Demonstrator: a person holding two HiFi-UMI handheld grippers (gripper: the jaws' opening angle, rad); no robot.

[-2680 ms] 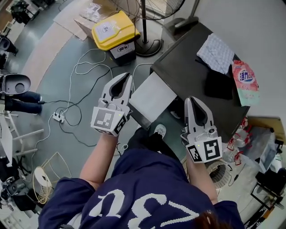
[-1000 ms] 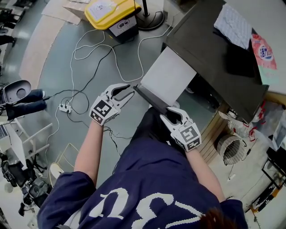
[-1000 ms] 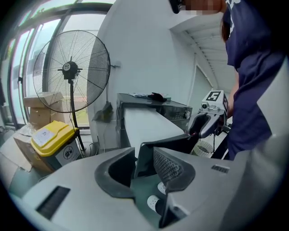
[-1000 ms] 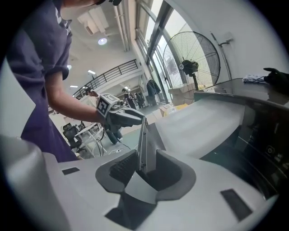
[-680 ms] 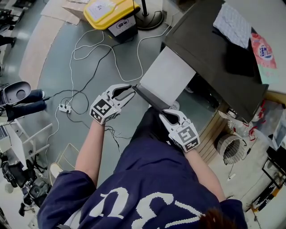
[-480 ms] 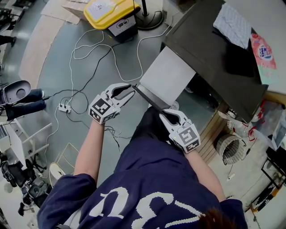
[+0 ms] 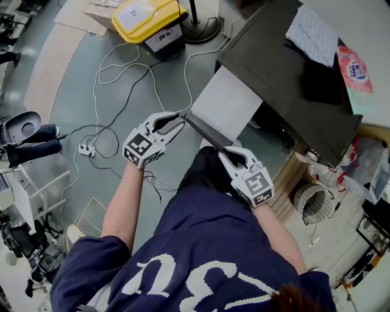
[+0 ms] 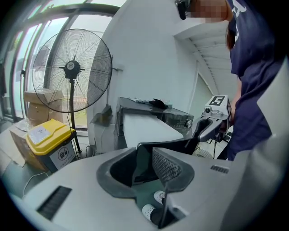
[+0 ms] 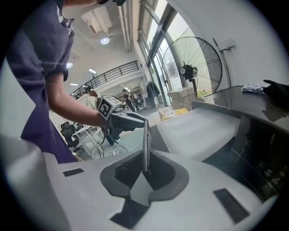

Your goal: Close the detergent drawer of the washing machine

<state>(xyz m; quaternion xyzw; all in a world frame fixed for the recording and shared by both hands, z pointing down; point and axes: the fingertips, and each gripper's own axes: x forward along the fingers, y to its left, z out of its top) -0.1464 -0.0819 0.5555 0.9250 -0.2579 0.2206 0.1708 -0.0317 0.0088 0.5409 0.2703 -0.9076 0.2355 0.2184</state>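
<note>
A long drawer with a white top (image 7: 224, 103) sticks out of the dark machine (image 7: 280, 70). Its dark front panel (image 7: 204, 131) runs between my two grippers. My left gripper (image 7: 175, 122) straddles the panel's left corner (image 8: 143, 149); its jaws are closing but still stand wide, and I see no pad pressing. My right gripper (image 7: 230, 153) is shut on the panel's right end, whose thin edge (image 9: 145, 135) stands between the pads. From the left gripper view the right gripper (image 8: 208, 128) shows at the panel's far end, and from the right gripper view the left gripper (image 9: 123, 119) does.
A yellow bin (image 7: 145, 18) and a fan stand (image 7: 204, 27) sit on the floor beyond the drawer. Cables (image 7: 116, 73) and a power strip (image 7: 85, 150) lie at the left. A cloth (image 7: 317, 35) and a detergent bag (image 7: 356, 72) lie on the machine. A wire basket (image 7: 312, 198) stands at the right.
Both grippers came down from above the machine to the drawer's front panel. In the last second the right jaws closed onto its right end; the hands barely moved.
</note>
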